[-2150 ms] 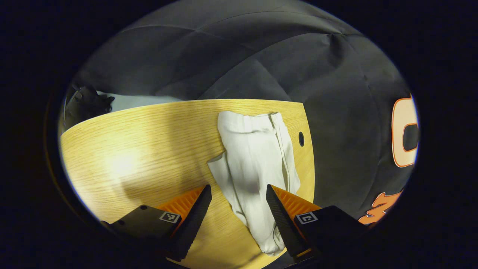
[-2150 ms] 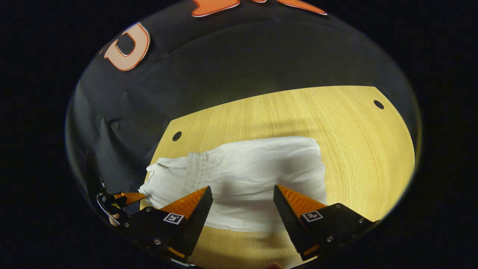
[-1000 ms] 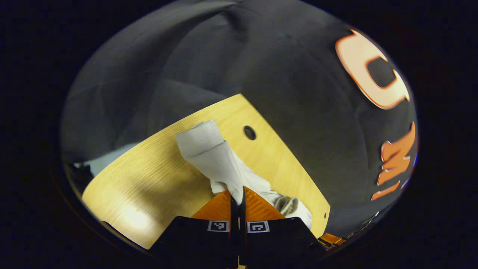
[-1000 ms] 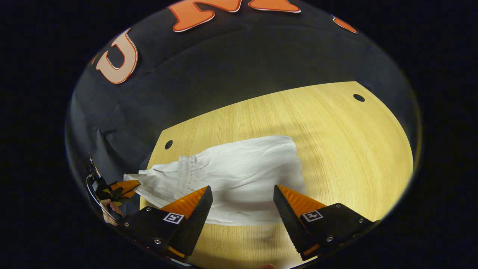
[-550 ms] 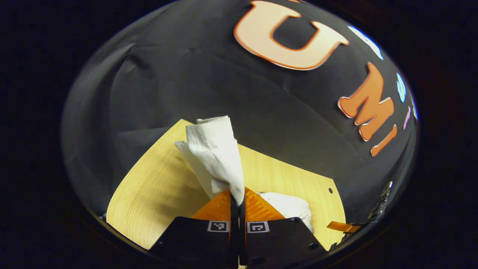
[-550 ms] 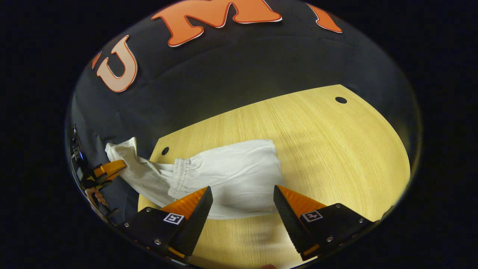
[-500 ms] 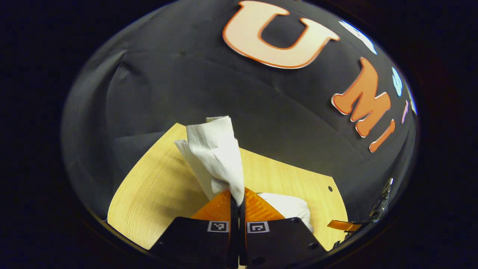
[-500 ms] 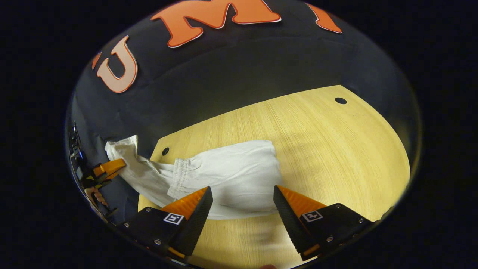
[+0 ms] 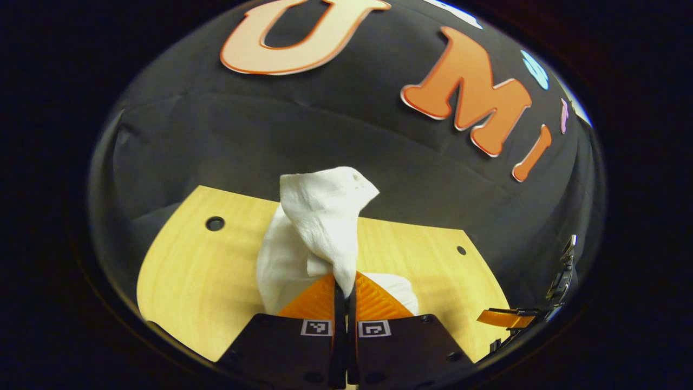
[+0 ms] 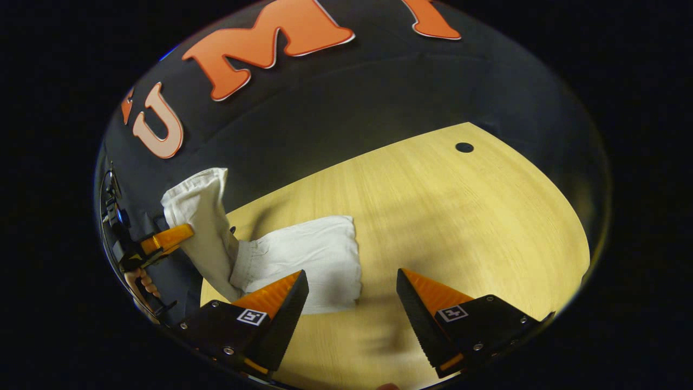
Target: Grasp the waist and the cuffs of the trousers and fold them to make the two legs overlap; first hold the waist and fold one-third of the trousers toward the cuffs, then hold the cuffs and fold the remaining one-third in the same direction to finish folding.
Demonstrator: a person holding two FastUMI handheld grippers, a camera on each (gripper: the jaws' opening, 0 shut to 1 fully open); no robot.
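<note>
Left gripper view: the left gripper [image 9: 345, 292] has its two fingers pressed together on a bunched end of the white trousers [image 9: 319, 227], with the cloth standing up from the fingertips in a crumpled peak against the booth wall.
Trousers, lifted part: it rises straight ahead of the left gripper; which end of the garment this is cannot be told from here.
Trousers, resting part: more white cloth lies on the wooden table [image 9: 184, 271] just behind and to both sides of the closed fingers.
Table: light wood grain, with a round hole [image 9: 215, 223] near its far left corner and a smaller hole [image 9: 461, 250] near the far right edge.
Right gripper, seen from the left gripper view: part of it shows low at the right edge [image 9: 506, 318], well apart from the trousers.
Right gripper view: the right gripper [image 10: 352, 295] hovers with its fingers spread wide and grips nothing.
Trousers relative to the right gripper: the folded body of the trousers [image 10: 303, 257] lies flat on the table [image 10: 460, 227], just ahead of and partly behind the gripper's left finger; the right finger is over bare wood.
Left gripper, seen from the right gripper view: it sits at the far left [image 10: 165, 238], pinching the raised strip of cloth, with a hand [image 10: 138, 281] below it.
</note>
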